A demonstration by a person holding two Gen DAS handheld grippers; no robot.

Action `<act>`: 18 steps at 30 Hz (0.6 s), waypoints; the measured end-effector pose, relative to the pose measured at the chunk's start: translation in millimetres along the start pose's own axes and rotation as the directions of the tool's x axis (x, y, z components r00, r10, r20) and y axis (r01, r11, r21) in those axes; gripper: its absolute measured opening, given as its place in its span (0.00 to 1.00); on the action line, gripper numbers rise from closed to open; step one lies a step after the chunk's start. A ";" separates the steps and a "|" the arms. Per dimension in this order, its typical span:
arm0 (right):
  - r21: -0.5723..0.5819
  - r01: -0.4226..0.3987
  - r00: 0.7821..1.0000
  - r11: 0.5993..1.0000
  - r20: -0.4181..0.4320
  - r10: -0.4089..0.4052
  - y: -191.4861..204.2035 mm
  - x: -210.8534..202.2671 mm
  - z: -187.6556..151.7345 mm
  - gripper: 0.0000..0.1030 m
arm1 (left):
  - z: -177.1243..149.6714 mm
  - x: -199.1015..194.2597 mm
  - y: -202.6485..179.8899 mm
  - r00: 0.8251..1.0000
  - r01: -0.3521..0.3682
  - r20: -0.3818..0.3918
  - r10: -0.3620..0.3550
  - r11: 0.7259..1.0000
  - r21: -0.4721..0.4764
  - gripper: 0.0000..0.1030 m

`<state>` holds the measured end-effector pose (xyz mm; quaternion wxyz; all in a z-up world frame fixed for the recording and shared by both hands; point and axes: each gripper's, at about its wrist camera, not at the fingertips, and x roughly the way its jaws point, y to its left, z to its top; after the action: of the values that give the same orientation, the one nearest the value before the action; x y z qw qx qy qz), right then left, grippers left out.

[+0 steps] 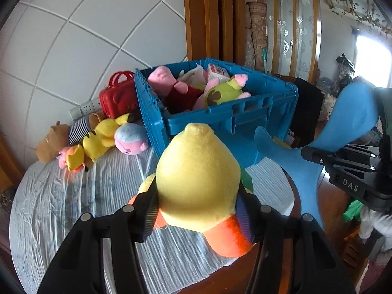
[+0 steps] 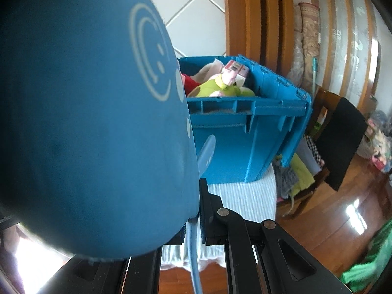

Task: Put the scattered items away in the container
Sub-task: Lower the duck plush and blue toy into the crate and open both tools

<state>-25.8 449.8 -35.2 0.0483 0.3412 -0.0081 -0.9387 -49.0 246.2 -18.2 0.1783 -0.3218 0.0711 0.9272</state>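
Carrying 2 toys toward blue crate [image 1: 235, 120] ahead: left tool [image 1: 198, 210] clamped on yellow duck plush [image 1: 198, 178], right tool [image 2: 192, 223] clamped on blue whale plush [image 2: 85, 122].

One blue crate [image 1: 235, 120]. One red case [image 1: 117, 98]. One yellow plush duck [image 1: 198, 178]. One blue plush whale [image 1: 301, 169]. Four soft toys lie loose: a brown bear [image 1: 51, 142], a yellow one [image 1: 103, 134], a small pink-and-orange one [image 1: 71, 156], a round pale-blue one [image 1: 131, 138].

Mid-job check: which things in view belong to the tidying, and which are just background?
Job:
- yellow plush duck, in left gripper
- blue whale-shaped plush, in right gripper
- blue plastic crate
- yellow plush toy on the bed

Background:
- red toy suitcase
- black cloth on wooden chair
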 end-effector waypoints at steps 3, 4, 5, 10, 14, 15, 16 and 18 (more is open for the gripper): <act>-0.019 -0.009 1.000 1.000 0.016 0.009 -0.2 -2.6 10.5 0.08 | 9.2 -13.8 -5.0 1.000 0.013 0.026 -0.013 1.000 -0.002 0.53; -0.026 -0.011 1.000 1.000 0.022 0.012 -0.3 -2.8 14.9 0.08 | 13.0 -18.6 -6.5 0.999 0.020 0.035 -0.020 1.000 -0.003 0.53; -0.038 -0.012 0.999 0.999 0.029 0.013 0.6 -5.8 19.7 0.08 | 17.2 -23.5 -8.2 0.999 0.026 0.046 -0.026 1.000 -0.003 0.53; -0.082 0.002 0.996 0.997 0.088 0.005 3.4 -28.6 46.1 0.08 | 52.9 -41.0 -15.4 0.993 0.044 0.112 -0.045 0.999 0.013 0.53; -0.094 0.022 0.988 0.995 0.155 -0.007 -0.1 -44.3 76.6 0.08 | 94.9 -52.1 -17.7 0.979 0.035 0.200 -0.040 0.999 0.031 0.53; -0.095 0.029 0.985 0.995 0.173 -0.012 -1.4 -46.3 84.2 0.08 | 105.0 -53.3 -17.5 0.975 0.031 0.220 -0.037 0.999 0.033 0.53; -0.095 0.036 0.982 0.995 0.190 -0.017 -2.7 -48.3 91.9 0.08 | 113.5 -51.9 -16.2 0.972 0.026 0.233 -0.033 0.999 0.034 0.53; -0.101 0.052 0.976 0.993 0.216 -0.029 -4.8 -46.3 107.3 0.08 | 129.8 -42.4 -11.0 0.968 0.006 0.250 -0.015 0.999 0.034 0.53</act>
<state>-59.7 457.1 76.6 0.0460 0.2353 0.0438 -0.9698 -88.1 276.3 109.6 0.1960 -0.1997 0.0616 0.9581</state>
